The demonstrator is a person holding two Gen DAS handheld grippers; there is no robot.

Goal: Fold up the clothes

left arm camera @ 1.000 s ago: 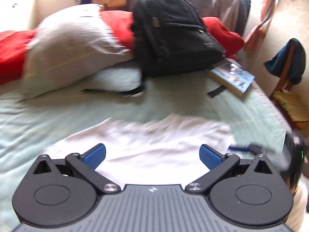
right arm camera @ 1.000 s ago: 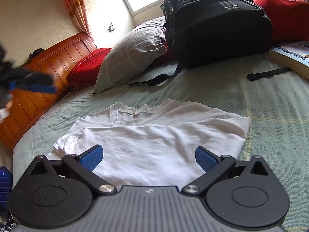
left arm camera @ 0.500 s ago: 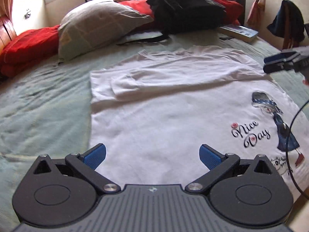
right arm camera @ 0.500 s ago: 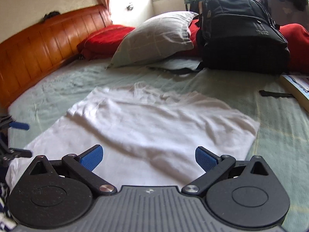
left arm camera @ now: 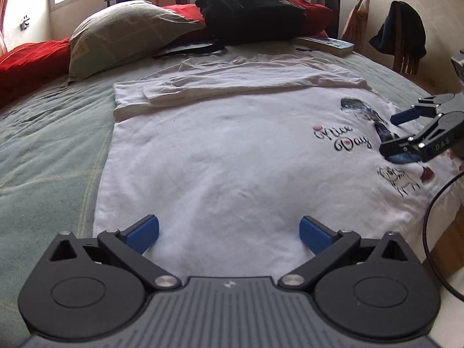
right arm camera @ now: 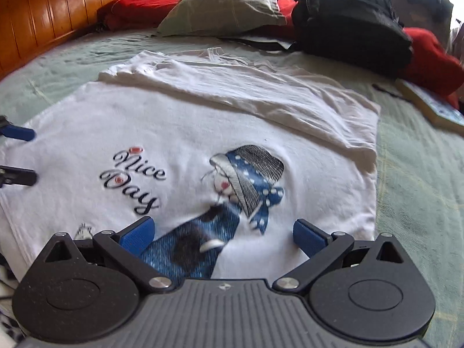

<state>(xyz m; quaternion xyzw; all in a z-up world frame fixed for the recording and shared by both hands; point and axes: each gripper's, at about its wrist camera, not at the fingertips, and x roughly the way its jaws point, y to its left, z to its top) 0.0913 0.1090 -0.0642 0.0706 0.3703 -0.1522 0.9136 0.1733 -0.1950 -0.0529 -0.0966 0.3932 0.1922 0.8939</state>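
Note:
A white T-shirt (left arm camera: 226, 150) with a "Nice Day" print and a cartoon figure lies flat on the green bedspread (left arm camera: 49, 133). Its far part is folded over in a band. It also shows in the right wrist view (right arm camera: 179, 133). My left gripper (left arm camera: 229, 232) is open and empty, low over the shirt's near hem at the left side. My right gripper (right arm camera: 221, 232) is open and empty, low over the printed figure at the near hem. The right gripper also shows at the right edge of the left wrist view (left arm camera: 406, 136).
A grey pillow (left arm camera: 127, 32), red bedding (left arm camera: 26, 61), a black backpack (left arm camera: 246, 8) and a book (left arm camera: 324, 45) lie at the head of the bed. A wooden headboard (right arm camera: 43, 14) stands at the left. A chair (left arm camera: 406, 40) with dark clothing stands beside the bed.
Both grippers have pulled back toward the near hem and dropped lower. The shirt's printed lower part now lies spread out in view. Both stay open.

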